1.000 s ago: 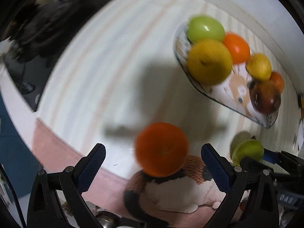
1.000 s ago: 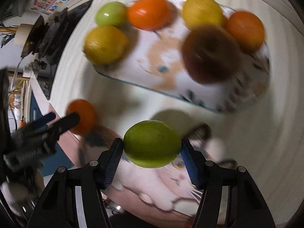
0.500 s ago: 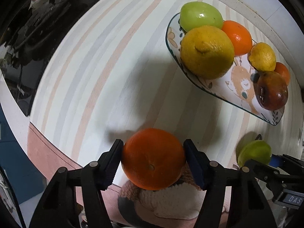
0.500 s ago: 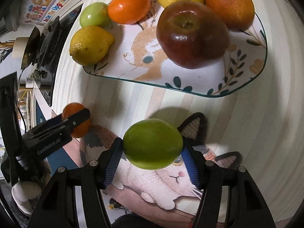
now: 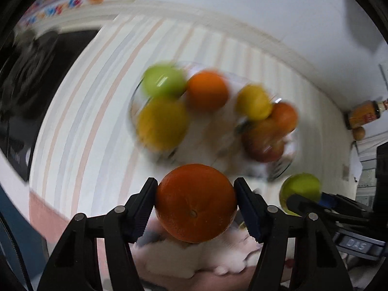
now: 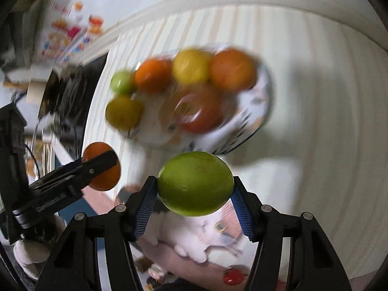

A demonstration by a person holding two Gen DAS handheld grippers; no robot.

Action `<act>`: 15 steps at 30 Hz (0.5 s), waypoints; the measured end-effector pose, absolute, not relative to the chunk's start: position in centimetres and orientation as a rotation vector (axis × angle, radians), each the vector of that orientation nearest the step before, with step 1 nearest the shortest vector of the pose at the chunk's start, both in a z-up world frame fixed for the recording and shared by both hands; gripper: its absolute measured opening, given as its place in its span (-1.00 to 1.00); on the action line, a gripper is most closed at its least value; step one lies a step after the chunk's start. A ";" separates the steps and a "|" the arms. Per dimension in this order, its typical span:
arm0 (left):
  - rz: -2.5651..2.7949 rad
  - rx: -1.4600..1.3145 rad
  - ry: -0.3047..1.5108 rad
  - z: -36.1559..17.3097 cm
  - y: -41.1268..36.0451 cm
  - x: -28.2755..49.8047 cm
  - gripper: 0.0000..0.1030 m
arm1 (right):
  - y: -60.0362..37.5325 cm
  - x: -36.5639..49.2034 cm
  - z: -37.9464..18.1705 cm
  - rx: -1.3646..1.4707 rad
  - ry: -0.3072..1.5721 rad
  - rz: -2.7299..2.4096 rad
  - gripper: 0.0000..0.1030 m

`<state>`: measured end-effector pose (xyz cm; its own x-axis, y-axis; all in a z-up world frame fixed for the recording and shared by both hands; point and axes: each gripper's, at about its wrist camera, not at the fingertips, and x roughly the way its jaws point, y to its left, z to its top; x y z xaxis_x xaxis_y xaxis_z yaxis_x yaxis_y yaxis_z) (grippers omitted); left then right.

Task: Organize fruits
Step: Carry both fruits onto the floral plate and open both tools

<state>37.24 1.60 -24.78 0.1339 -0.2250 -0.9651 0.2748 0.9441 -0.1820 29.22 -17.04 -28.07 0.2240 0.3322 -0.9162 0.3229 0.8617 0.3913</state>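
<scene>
Left wrist view: an orange [image 5: 196,202] is clamped by downward-tilted left fingers [image 5: 143,208]; a green fruit [image 6: 195,183] is clamped by right fingers [image 6: 242,212].

A patterned oval ceramic plate [image 6: 263,101] sits mid-way on the striped tablecloth [image 6: 327,126], carrying six round fruits. Nearer the front edge, a round orange [image 5: 196,202] and a green lime [image 6: 195,183] are held side by side above a cat-print cushion [image 6: 206,232].
</scene>
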 end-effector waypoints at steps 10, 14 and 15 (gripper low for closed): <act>-0.376 0.164 1.443 -27.6 -4.2 44.2 0.22 | -21.1 33.3 -29.6 0.567 1.350 -0.118 0.23; -0.369 0.166 1.481 -28.9 -5.2 45.5 0.23 | -21.5 33.6 -30.5 0.568 1.376 -0.131 0.23; -0.372 0.167 1.492 -29.1 -5.4 45.5 0.23 | -21.6 33.5 -30.6 0.572 1.370 -0.128 0.23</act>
<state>45.50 -5.42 -29.12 0.0352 -0.1387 -0.9897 0.3423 0.9321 -0.1184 33.54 -21.62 -30.55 0.2157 0.2388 -0.9468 0.4105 0.8576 0.3098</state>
